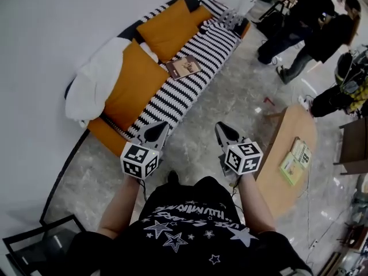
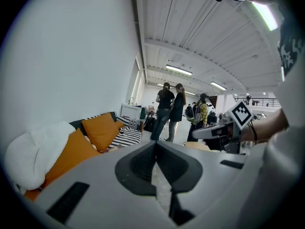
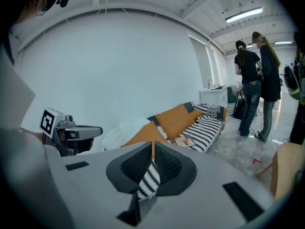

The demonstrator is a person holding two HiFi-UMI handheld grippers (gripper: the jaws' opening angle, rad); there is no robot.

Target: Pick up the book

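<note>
Left tongs (image 1: 161, 127) and right tongs (image 1: 222, 128) clenched empty — book (image 1: 183, 67) on sofa (image 1: 172, 99).

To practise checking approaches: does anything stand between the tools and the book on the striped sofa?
Nothing visible does. The book lies uncovered on the striped sofa, only bare floor between it and the left tool and right tool. The orange cushions sit to its left, the wooden table off to the right.

Striped sofa (image 1: 172, 96), marble floor (image 1: 230, 105), white wall (image 1: 57, 22).
</note>
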